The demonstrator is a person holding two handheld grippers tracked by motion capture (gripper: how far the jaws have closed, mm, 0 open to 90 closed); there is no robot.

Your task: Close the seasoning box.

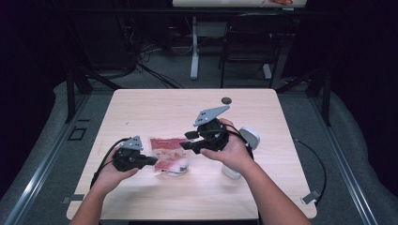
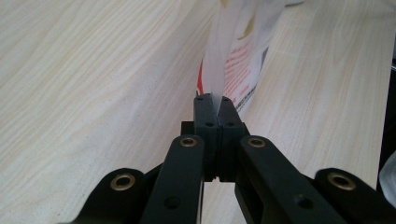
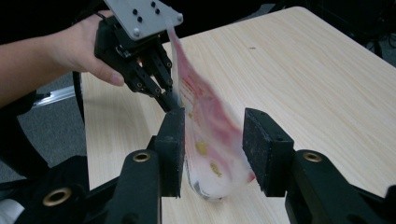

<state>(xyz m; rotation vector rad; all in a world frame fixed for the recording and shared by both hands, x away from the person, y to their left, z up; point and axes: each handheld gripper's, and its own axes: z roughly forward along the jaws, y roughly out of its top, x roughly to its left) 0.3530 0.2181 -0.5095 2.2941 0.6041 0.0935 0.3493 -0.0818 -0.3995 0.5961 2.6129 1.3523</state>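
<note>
A red and clear snack bag [image 1: 170, 155] lies on the wooden table [image 1: 155, 108] between the two grippers. My left gripper [image 1: 151, 161] is shut on the bag's left edge; in the left gripper view the jaws pinch the bag's [image 2: 236, 56] film at my left gripper's tips [image 2: 214, 100]. My right gripper [image 1: 187, 140] is open at the bag's right end. In the right gripper view the bag [image 3: 208, 140] stands between my right gripper's [image 3: 212, 144] spread pads, its top edge held by the left gripper [image 3: 173, 103] beyond.
A white bottle-like object [image 1: 248, 138] lies on the table behind the right hand. A small dark round spot [image 1: 226, 100] sits near the table's far edge. A black chair [image 1: 251, 44] and a table leg [image 1: 194, 51] stand beyond.
</note>
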